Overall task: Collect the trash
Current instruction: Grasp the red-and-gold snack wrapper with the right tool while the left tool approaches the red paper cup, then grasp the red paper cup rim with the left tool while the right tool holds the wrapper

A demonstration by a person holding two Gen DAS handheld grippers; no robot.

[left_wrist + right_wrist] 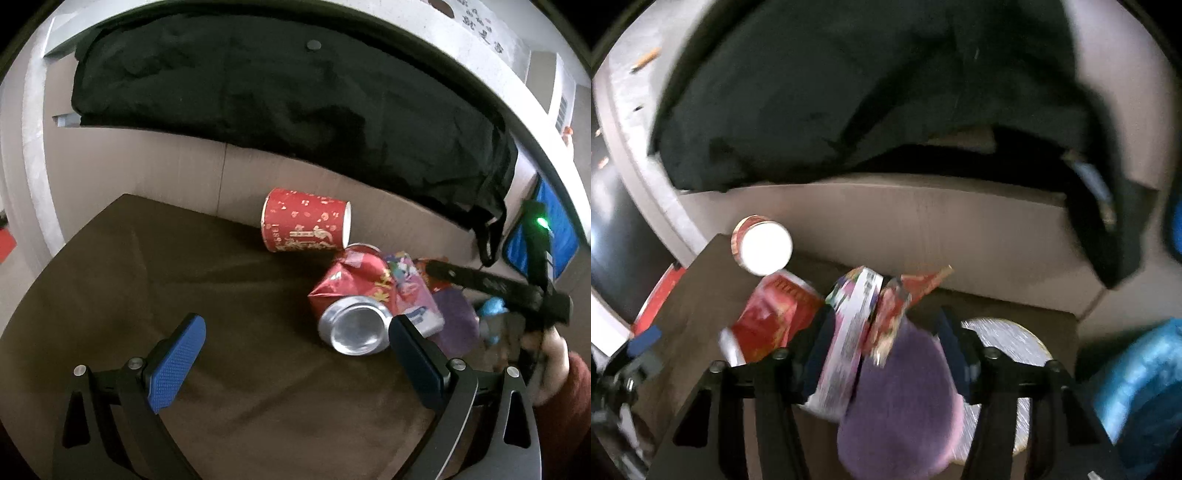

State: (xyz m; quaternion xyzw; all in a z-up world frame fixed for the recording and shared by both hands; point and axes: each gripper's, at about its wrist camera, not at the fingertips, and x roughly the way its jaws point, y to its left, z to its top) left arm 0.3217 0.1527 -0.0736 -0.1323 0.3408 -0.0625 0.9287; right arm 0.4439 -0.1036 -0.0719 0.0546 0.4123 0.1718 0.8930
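Observation:
A red paper cup (pixel 306 225) (pixel 762 249) lies on its side on the brown table (pixel 147 277). Beside it are a crushed red can (pixel 354 295) (pixel 772 317), a colourful packet (pixel 410 295) (pixel 849 332), a red wrapper (pixel 919 284) and a purple cloth (pixel 456 321) (pixel 905 398). My left gripper (pixel 295 325) stands wide open low over the table, the can's silver end just inside its right finger. My right gripper (pixel 886 328) straddles the packet and the purple cloth with its jaws apart. That view is blurred, and contact by the pads is unclear.
A black garment (pixel 277 92) hangs over a pale sofa back behind the table. A round silver disc (pixel 1015 339) lies under the purple cloth. A blue plastic bag (pixel 1137 376) sits at the right. A hand in a red sleeve (pixel 554 354) holds the right gripper.

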